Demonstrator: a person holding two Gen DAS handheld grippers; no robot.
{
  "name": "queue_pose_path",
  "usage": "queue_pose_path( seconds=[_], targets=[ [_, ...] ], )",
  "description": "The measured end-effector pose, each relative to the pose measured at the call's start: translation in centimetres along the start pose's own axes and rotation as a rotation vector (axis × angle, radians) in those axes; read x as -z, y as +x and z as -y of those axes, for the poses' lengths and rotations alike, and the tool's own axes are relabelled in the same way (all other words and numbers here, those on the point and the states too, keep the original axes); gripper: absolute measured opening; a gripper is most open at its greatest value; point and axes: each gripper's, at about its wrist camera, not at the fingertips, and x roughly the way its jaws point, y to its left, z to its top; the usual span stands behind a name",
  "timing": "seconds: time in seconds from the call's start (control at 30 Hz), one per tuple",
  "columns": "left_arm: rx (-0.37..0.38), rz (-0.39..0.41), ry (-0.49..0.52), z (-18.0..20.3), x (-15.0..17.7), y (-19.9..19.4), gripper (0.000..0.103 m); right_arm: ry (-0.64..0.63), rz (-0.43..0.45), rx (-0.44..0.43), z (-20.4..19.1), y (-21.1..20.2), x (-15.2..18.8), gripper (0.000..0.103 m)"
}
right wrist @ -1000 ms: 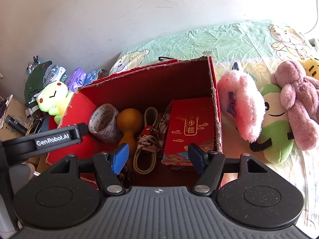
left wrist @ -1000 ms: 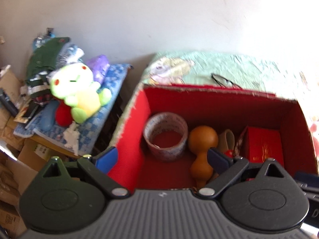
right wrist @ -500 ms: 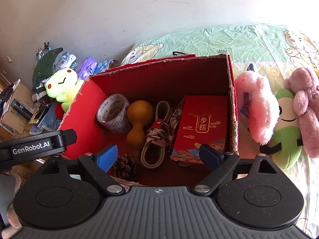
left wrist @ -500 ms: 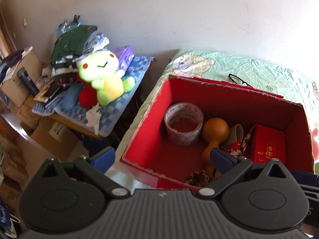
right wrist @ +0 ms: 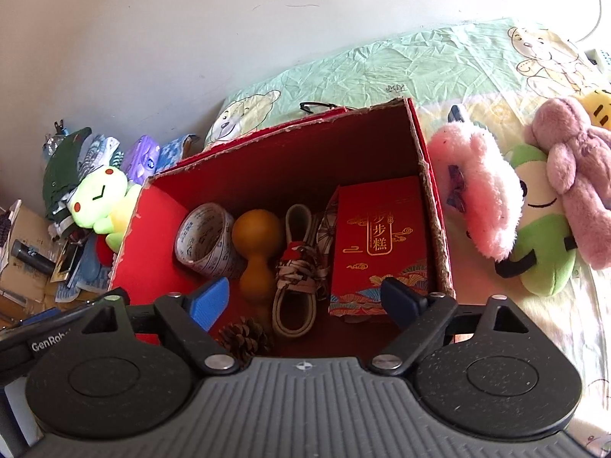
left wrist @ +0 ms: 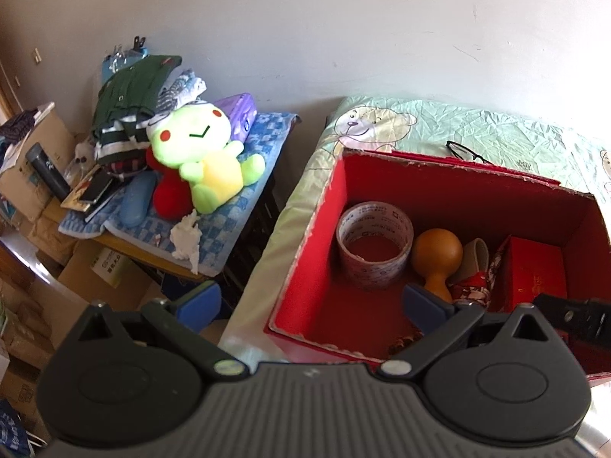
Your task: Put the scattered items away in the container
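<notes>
A red cardboard box [right wrist: 420, 152] stands open on the bed. Inside lie a tape roll [right wrist: 204, 240], a wooden gourd [right wrist: 257, 252], a small shoe [right wrist: 298, 278], a red gift carton [right wrist: 378, 244] and a pine cone [right wrist: 244, 334] at the near wall. My right gripper [right wrist: 305, 301] hangs over the box's near side, jaws wide open, nothing between them. My left gripper [left wrist: 311, 303] is open too, held over the box's [left wrist: 458, 168] near left corner with nothing in it. The left wrist view also shows the tape roll [left wrist: 374, 244] and gourd [left wrist: 437, 255].
Right of the box, a pink plush [right wrist: 477, 198], a green plush [right wrist: 542, 229] and a mauve plush [right wrist: 576, 175] lie on the green sheet. Glasses [left wrist: 464, 152] rest behind the box. A cluttered side table with a green frog plush [left wrist: 202, 152] stands left of the bed.
My right gripper's jaws have spread wide, and the pine cone now shows on the box floor. The left gripper has drawn back and left, away from the box.
</notes>
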Motion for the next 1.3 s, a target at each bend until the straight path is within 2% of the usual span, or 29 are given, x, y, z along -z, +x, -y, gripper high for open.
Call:
queue_pose_path(
  seconds=[0.1,0.23,0.43,0.73,0.93,1.3],
  targets=[
    [0.034,-0.002,0.010,-0.6,-0.3,0.7,0.101,-0.015,0.045,-0.017,-1.3,-0.6,0.0,0.083],
    [0.073,-0.008,0.042,-0.6,-0.8,1.4,0.101,-0.064,0.103,0.044,-2.9,-0.9,0.3,0.083],
    [0.112,-0.003,0.078,-0.1,-1.2,2.0,0.101,-0.010,0.071,0.092,-2.3,0.1,0.0,0.083],
    [0.149,-0.055,0.129,1.1,-1.0,3.7,0.101,0.010,0.010,0.150,-2.2,1.8,0.1,0.083],
    [0.166,-0.094,0.129,1.4,-1.2,5.1,0.101,0.005,0.003,0.191,-2.1,2.4,-0.3,0.083],
    [0.128,-0.126,0.168,2.8,-2.1,6.7,0.101,0.022,0.031,0.237,-1.3,2.8,-1.4,0.083]
  ],
)
